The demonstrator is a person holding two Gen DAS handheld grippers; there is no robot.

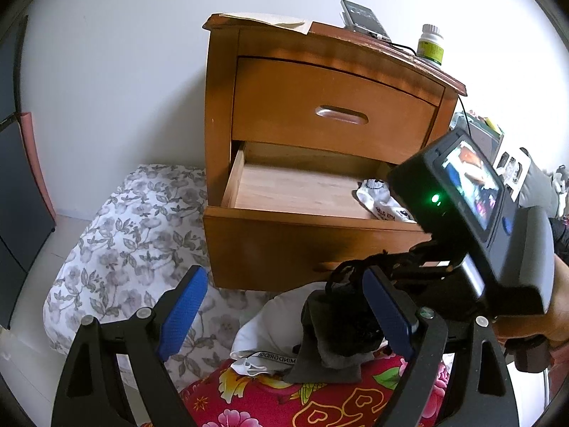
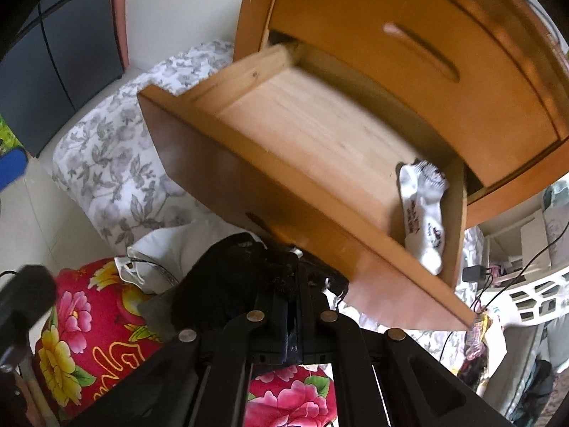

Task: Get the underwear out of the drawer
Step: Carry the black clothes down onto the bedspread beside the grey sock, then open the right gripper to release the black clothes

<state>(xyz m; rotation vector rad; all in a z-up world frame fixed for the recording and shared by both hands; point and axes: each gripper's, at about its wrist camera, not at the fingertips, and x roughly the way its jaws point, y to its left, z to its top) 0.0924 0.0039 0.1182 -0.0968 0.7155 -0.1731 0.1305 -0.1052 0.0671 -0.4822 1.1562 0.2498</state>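
The wooden nightstand's lower drawer (image 1: 306, 192) (image 2: 284, 131) stands pulled out. Its only visible content is a white printed sock (image 1: 377, 199) (image 2: 425, 210) in the right corner. My right gripper (image 2: 290, 274) is shut on black lace underwear (image 2: 227, 281) (image 1: 341, 306), low in front of the drawer front. The garment hangs onto a pile with a white garment (image 1: 266, 331) and a grey cloth (image 1: 320, 359). My left gripper (image 1: 284, 316) is open just before this pile, its blue pads (image 1: 185, 313) on either side with nothing between them.
The upper drawer (image 1: 334, 106) is closed. A pill bottle (image 1: 430, 46) and a dark device (image 1: 362, 17) stand on the nightstand top. A grey floral pillow (image 1: 121, 249) lies left of the nightstand, a red floral cushion (image 1: 320, 402) below. A white basket (image 2: 533, 295) sits at the right.
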